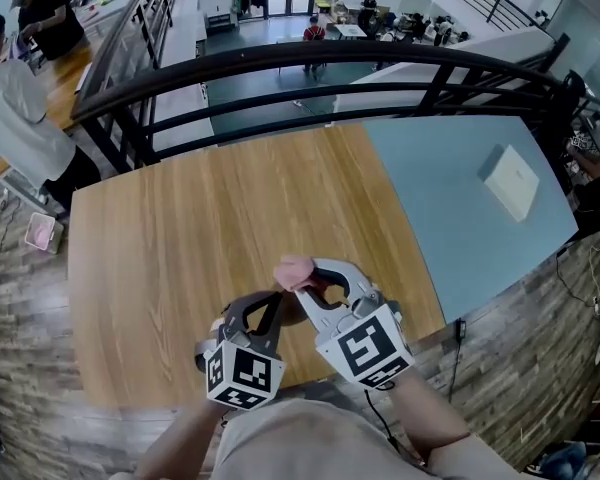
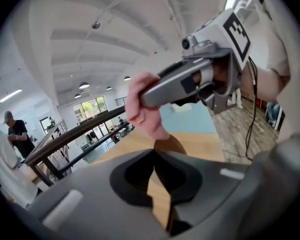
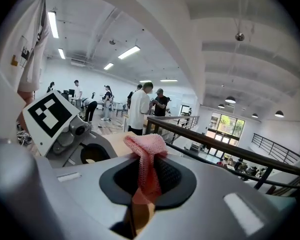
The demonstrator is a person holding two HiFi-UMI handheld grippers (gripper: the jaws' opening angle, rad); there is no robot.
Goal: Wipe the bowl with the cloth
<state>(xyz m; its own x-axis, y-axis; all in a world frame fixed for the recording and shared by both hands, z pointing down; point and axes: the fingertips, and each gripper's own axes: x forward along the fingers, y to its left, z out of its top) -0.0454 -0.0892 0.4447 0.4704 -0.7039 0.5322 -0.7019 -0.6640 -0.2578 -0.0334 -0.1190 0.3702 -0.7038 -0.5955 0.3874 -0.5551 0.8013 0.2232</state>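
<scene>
I see the left gripper [image 1: 276, 298] and the right gripper [image 1: 306, 276] side by side over the near edge of the wooden table [image 1: 180, 248]. A bunched pink cloth [image 1: 293, 270] sits at the right gripper's tip. A white box [image 1: 510, 181] lies well apart on the blue-green surface [image 1: 440, 218].

Two claws: the left claw [image 1: 278, 297] and the right claw [image 1: 303, 286]. Two marker cubes, one per claw: the left marker cube [image 1: 242, 373] and the right marker cube [image 1: 368, 348]. One pink cloth [image 1: 293, 270]. One brown bowl [image 2: 170, 145]. One wooden tabletop [image 1: 180, 238]. One blue surface [image 1: 430, 198] to its right, with one white box [image 1: 510, 181] at the far right. Two people at the far left: a person in white [image 1: 15, 108] and a person in black [image 1: 48, 13]. Those farther off are too small to count.
</scene>
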